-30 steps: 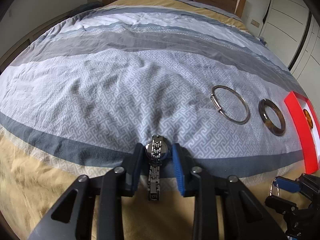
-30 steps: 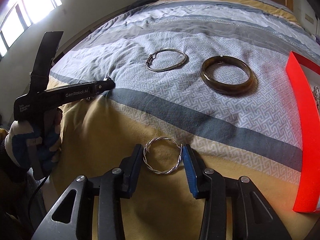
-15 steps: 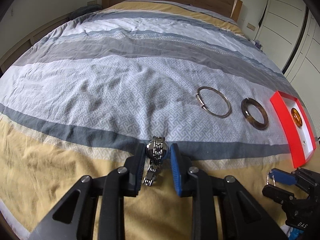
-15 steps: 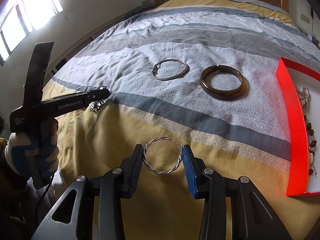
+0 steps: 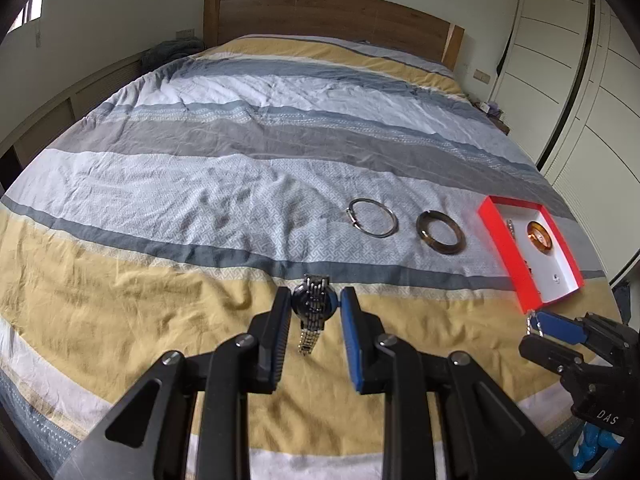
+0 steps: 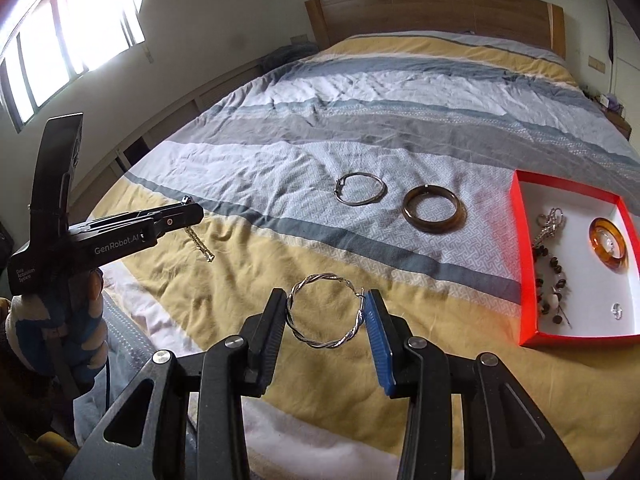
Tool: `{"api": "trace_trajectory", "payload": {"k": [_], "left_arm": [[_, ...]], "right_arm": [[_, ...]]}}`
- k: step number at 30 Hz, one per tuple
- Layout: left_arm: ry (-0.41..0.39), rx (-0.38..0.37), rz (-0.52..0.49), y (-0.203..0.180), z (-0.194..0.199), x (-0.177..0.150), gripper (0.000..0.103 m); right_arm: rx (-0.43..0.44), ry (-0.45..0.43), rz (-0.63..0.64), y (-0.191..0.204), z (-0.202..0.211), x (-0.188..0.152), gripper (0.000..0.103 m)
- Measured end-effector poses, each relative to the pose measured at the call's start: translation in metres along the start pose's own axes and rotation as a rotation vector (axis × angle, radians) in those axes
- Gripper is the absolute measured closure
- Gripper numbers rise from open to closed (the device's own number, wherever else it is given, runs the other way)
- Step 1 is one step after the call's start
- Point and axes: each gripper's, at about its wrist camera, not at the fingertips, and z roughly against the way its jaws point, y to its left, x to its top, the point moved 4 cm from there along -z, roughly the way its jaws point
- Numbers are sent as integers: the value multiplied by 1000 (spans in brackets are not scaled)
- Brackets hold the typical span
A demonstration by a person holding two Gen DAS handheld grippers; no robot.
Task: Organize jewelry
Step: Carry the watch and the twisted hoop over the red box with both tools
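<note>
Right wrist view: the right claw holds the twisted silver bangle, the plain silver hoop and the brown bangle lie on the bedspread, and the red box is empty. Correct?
Not quite. The red box is not empty: the right wrist view shows an amber ring-shaped piece, dark beads and a silver piece inside. The rest stands.

"GenRobot.AI" on left tool [image 6: 188, 216]; "DAS" on right tool [image 5: 538, 326].

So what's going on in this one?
A person is tidying jewelry on a bed, a gripper in each hand. The left gripper holds a metal watch, its band dangling; the right gripper holds a twisted silver bangle. A plain silver bangle and a brown bangle lie on the quilt beside the partly filled red box.
</note>
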Motion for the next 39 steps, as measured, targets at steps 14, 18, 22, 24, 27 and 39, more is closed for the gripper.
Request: {"api": "trace_trajectory", "payload": {"k": [14, 18, 22, 24, 27, 39], "left_arm": [[-75, -121, -59, -71, 88, -8, 80], [-60, -181, -100, -108, 93, -9, 80], [-40, -235, -157, -150, 89, -6, 80], [-32, -260, -192, -173, 83, -3, 80], [-19, -293, -239, -207, 70, 4, 80], [83, -336, -355, -305, -41, 25, 80]], "right_arm": [[-80, -128, -39, -12, 115, -30, 63], [-128, -155, -72, -39, 140, -38, 63], [-186, -168, -100, -72, 161, -44, 63], [-218, -171, -105, -90, 168, -43, 63], [-262, -170, -111, -116, 174, -39, 63], [-330, -118, -157, -225, 112, -2, 63]]}}
